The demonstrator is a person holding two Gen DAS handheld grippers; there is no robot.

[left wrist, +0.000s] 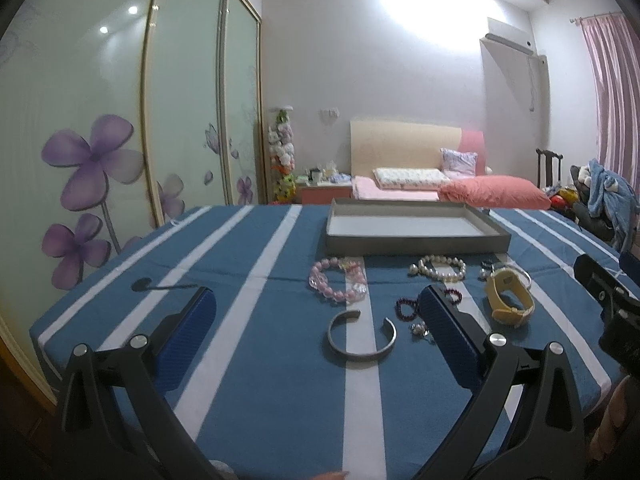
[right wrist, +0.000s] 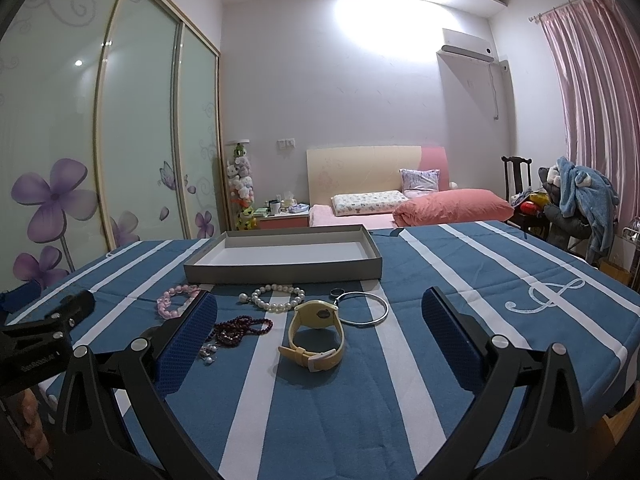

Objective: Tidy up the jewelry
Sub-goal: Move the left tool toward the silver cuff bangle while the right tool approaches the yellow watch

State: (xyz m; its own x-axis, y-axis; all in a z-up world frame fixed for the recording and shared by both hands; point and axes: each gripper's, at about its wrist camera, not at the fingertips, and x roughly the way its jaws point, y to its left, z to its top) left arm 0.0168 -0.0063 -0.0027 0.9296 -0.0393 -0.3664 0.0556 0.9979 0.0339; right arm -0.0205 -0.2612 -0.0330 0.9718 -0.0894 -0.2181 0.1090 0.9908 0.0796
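Both sets of fingers hanging wide open, gripping nothing: silver cuff [left wrist: 362,338] lying between left fingers [left wrist: 200,312], yellow watch [right wrist: 316,334] between right fingers [right wrist: 444,316], grey tray [right wrist: 282,258] beyond. Possibly snagging dark beads [right wrist: 240,326] beside the inner pad, dragging them along.

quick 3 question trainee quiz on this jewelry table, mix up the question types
1. True or false: the grey tray already holds jewelry.
2. Which lies nearest the yellow watch? A) thin metal hoop B) pink bead bracelet C) open silver cuff
3. Fill in: the left gripper and the right gripper both stand ____.

Key: 1 false, it is empty; 2 A; 3 open, holding nothing.
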